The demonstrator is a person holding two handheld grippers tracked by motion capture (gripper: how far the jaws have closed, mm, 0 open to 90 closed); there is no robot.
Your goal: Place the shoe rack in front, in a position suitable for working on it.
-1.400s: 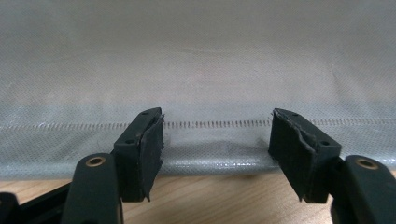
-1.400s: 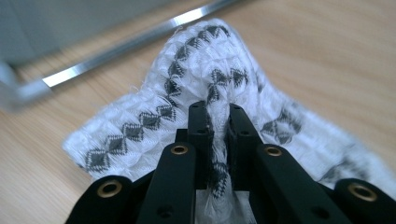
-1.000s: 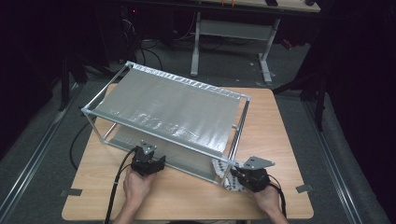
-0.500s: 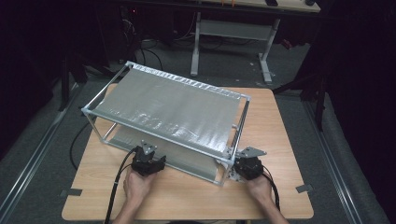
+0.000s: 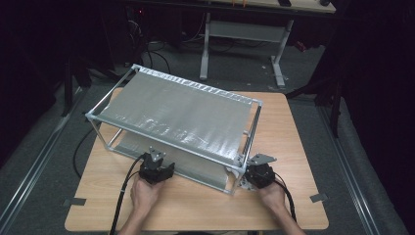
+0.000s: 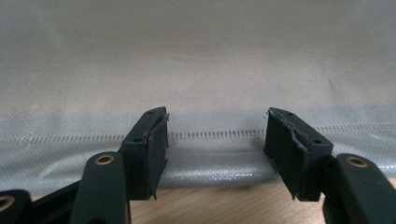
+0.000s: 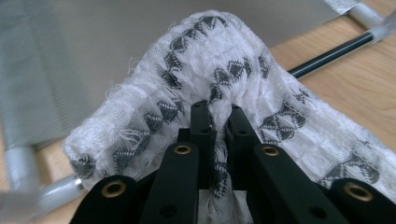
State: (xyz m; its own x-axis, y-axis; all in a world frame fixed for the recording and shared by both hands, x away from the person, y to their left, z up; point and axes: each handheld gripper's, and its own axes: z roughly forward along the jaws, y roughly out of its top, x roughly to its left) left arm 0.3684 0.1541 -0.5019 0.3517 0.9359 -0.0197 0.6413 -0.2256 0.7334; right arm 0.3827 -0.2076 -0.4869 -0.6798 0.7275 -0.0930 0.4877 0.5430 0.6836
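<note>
Table point(image 5: 293, 147): wooden top, carries everything; both grippers work at its near edge.
Frame point(image 5: 171, 147): metal tube rack with two mesh shelves, directly ahead of both grippers. Its near right corner post stands just left of the right gripper.
Mesh shelf point(image 6: 196, 60): grey woven sheet right in front of the left gripper. Its stitched near hem runs level across the gap between the two pads, with bare table wood under it.
Cloth point(image 7: 224, 70): white woven rag with dark grey diamond pattern, bunched up over and around the right gripper's jaw tips; a fold of it runs down between them. It lies on the table at the frame's near right corner. A black rod and a grey tube foot lie just beyond it.
Left gripper point(image 6: 215, 135): released, jaws standing wide and just been closing a little. Nothing pinched; pads at the shelf hem, contact can't be told.
Right gripper point(image 7: 219, 123): clenched on the cloth, jaws nearly together with the fold pinched between the pads.
Hands: left hand point(image 5: 144, 193) behind its gripper, right hand point(image 5: 273, 196) behind its own.
</note>
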